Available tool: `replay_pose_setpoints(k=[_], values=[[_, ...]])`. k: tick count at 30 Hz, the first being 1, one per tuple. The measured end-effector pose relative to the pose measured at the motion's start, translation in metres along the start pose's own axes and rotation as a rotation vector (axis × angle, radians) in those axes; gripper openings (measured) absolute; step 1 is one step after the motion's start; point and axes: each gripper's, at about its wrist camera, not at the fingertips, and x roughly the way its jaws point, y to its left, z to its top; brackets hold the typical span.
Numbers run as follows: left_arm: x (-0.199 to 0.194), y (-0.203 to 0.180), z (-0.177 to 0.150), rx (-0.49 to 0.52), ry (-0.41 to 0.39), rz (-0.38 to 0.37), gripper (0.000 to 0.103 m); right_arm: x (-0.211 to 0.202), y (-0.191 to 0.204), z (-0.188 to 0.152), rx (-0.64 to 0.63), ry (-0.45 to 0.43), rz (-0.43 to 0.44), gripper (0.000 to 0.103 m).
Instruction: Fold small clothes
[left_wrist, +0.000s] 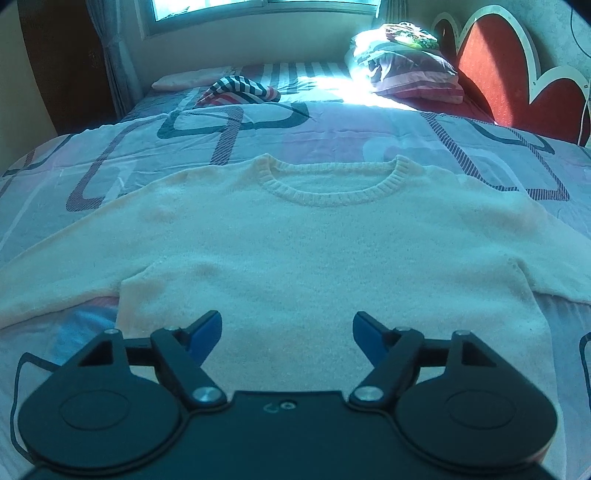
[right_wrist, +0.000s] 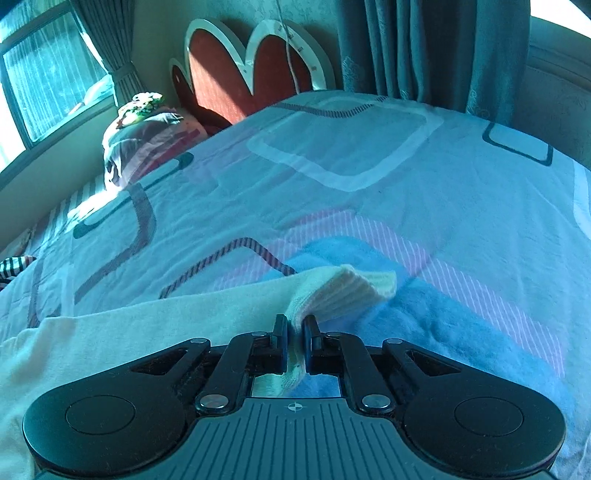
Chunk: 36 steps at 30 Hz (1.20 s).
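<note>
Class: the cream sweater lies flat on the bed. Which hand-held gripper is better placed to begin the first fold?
Right hand-held gripper: it is already clamped on the sleeve cuff. Left hand-held gripper is open above the sweater.

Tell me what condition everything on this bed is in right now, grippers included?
Sweater: spread flat, front up, sleeves out to the sides.
Sleeve cuff: pinched and lifted off the bedspread.
Right gripper: shut on the sleeve cuff.
Left gripper: open above the sweater's lower part, nothing held.
Bedspread: laid out, lightly creased.
Pillow: stacked by the headboard, sunlit.
Striped cloth: crumpled.
</note>
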Motion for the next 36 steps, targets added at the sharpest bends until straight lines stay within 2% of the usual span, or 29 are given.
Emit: replay_pose_setpoints(k=[5,11,14,18,22,25,27,28,33,36], values=[[-0.01,0.015,0.008,-0.014,-0.03,-0.007,0.073,-0.024,0.057,0.003,-0.1,-0.059,0.12,0.007],[-0.026,0.048,0.015,-0.053,-0.069,0.021,0.073,-0.047,0.166,-0.017,-0.244,-0.057,0.32,0.007],[-0.029,0.069,0.016,-0.076,-0.081,0.039,0.075,-0.051,0.229,-0.042,-0.317,-0.019,0.42,0.007],[-0.022,0.098,0.016,-0.115,-0.076,0.035,0.077,-0.052,0.296,-0.086,-0.398,0.044,0.504,0.007],[-0.01,0.117,0.015,-0.149,-0.051,0.01,0.077,-0.042,0.346,-0.134,-0.454,0.163,0.575,0.007],[-0.001,0.125,0.014,-0.162,-0.033,-0.026,0.077,-0.037,0.366,-0.16,-0.498,0.237,0.6,0.009],[0.004,0.126,0.014,-0.166,-0.018,-0.068,0.08,-0.039,0.37,-0.168,-0.499,0.252,0.626,0.031],[0.007,0.124,0.014,-0.168,-0.008,-0.088,0.08,-0.043,0.364,-0.168,-0.482,0.233,0.636,0.033],[0.027,0.102,0.017,-0.187,0.072,-0.252,0.08,-0.048,0.323,-0.153,-0.476,0.148,0.491,0.035],[0.042,0.078,0.02,-0.167,0.106,-0.307,0.076,-0.046,0.288,-0.142,-0.473,0.113,0.389,0.037]])
